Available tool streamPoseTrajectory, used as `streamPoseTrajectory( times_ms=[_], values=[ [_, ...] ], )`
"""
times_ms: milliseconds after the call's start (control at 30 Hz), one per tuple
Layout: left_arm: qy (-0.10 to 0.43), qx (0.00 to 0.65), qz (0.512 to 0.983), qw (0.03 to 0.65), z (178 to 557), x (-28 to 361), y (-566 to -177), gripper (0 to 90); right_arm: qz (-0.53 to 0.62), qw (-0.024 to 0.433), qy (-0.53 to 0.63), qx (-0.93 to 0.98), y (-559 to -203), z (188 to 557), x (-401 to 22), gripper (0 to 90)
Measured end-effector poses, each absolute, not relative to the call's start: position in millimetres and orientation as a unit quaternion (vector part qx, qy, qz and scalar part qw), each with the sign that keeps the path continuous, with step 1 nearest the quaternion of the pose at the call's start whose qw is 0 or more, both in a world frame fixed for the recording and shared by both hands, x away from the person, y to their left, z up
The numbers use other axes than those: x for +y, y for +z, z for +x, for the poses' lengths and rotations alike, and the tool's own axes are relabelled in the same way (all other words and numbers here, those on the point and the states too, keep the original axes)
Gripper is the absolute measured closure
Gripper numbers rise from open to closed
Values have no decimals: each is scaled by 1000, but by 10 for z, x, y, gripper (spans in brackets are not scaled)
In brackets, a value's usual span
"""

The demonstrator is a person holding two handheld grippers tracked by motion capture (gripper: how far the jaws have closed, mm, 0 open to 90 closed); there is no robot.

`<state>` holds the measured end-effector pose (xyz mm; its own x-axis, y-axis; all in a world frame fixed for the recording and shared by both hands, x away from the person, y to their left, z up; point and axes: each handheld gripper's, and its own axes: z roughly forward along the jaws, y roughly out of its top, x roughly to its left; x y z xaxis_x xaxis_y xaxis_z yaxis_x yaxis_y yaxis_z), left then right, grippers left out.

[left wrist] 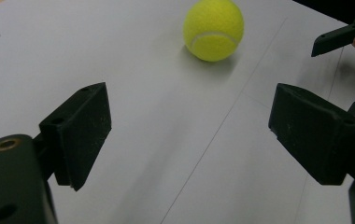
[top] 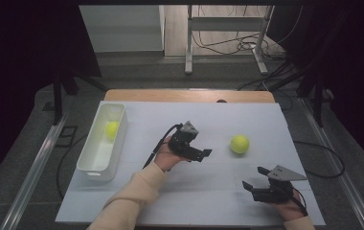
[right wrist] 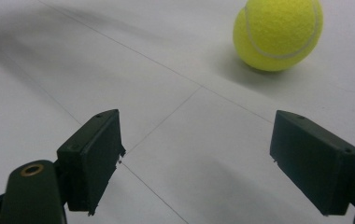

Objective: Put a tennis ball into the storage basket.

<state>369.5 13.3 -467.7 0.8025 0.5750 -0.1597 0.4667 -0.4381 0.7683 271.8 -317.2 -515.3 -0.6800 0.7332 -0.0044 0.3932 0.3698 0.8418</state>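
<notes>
A white tabletop (top: 170, 201) stands in a dim room, with cables on the floor beyond. A tennis ball (top: 239, 143) lies bare at about three o'clock of the left hand-held gripper (top: 204, 154), near it, nothing between. Both the left and right hand-held gripper (top: 253, 178) gape wide, holding nothing. At nine o'clock, a white bin (top: 96, 165) holds a second ball (top: 111, 129).

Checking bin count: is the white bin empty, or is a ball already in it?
Not empty. The white bin holds one tennis ball near its far end; a second ball lies loose on the table.
</notes>
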Motion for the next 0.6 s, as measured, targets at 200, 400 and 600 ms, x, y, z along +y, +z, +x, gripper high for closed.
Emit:
streamPoseTrajectory(
  times_ms=[200,400,600],
  values=[
    [60,305,849,428,3715,78,-4691,137,350,194,439,804,-5152,2717,-3173,175],
    [56,301,852,425,3741,25,-4716,137,350,194,439,805,-5152,2716,-3175,174],
    [52,299,854,423,3762,-35,-4732,137,350,194,439,805,-5153,2716,-3176,174]
  ],
)
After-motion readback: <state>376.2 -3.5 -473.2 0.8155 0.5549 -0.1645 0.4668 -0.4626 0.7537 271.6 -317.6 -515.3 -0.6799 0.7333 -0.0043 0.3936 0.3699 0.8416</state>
